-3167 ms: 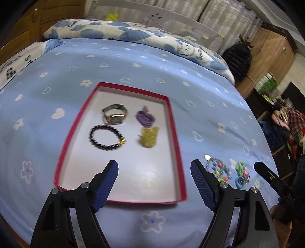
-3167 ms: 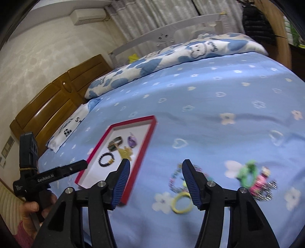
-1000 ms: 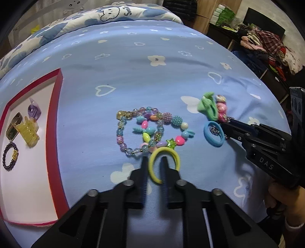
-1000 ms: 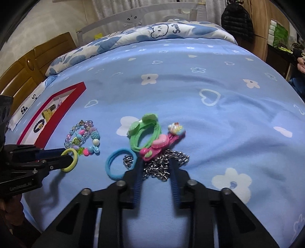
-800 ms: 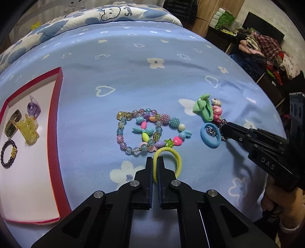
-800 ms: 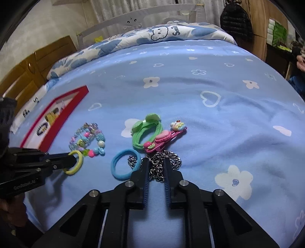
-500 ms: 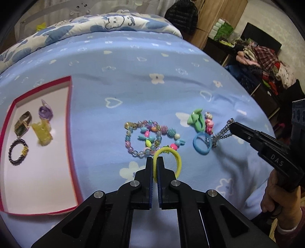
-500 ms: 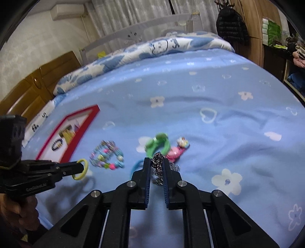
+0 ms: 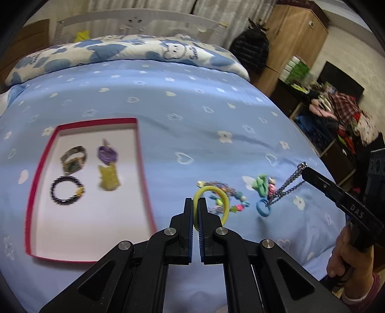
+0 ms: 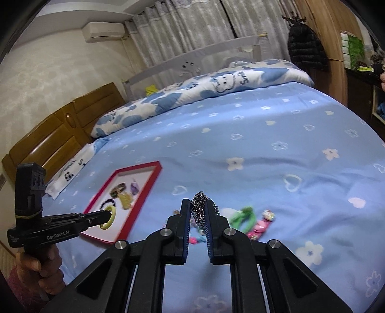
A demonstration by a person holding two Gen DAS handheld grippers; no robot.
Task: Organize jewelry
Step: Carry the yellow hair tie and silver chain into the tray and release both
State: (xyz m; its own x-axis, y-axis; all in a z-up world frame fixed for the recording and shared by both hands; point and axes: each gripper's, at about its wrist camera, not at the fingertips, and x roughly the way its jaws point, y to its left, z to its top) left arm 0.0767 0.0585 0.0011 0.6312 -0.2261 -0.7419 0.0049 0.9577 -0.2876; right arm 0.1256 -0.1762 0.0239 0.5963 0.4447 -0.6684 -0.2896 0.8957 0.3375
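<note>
My left gripper (image 9: 196, 201) is shut on a yellow hair tie (image 9: 223, 201), lifted off the blue bedspread. My right gripper (image 10: 198, 201) is shut on a silver chain (image 10: 199, 211); in the left wrist view the chain (image 9: 287, 185) hangs from its tip down to a blue hair tie (image 9: 263, 209). A red-rimmed tray (image 9: 142, 173) to the left holds a watch (image 9: 73, 160), a black bead bracelet (image 9: 66, 192), a purple clip (image 9: 107, 153) and a yellow clip (image 9: 108, 177). A colourful bead bracelet (image 9: 228, 192), a green tie (image 10: 243, 216) and a pink clip (image 10: 261, 225) lie on the bed.
A patterned quilt (image 9: 134, 51) and white bed rail (image 9: 144, 20) lie at the far side. A wooden headboard (image 10: 48, 134) is on the left, and a wardrobe (image 9: 292, 36) and cluttered shelves (image 9: 336, 113) on the right. A hand (image 9: 346, 255) holds the right gripper.
Both grippers closed and rose off the bed, the left with the yellow hair tie, the right with the chain. The left view swung left, bringing the tray into fuller view.
</note>
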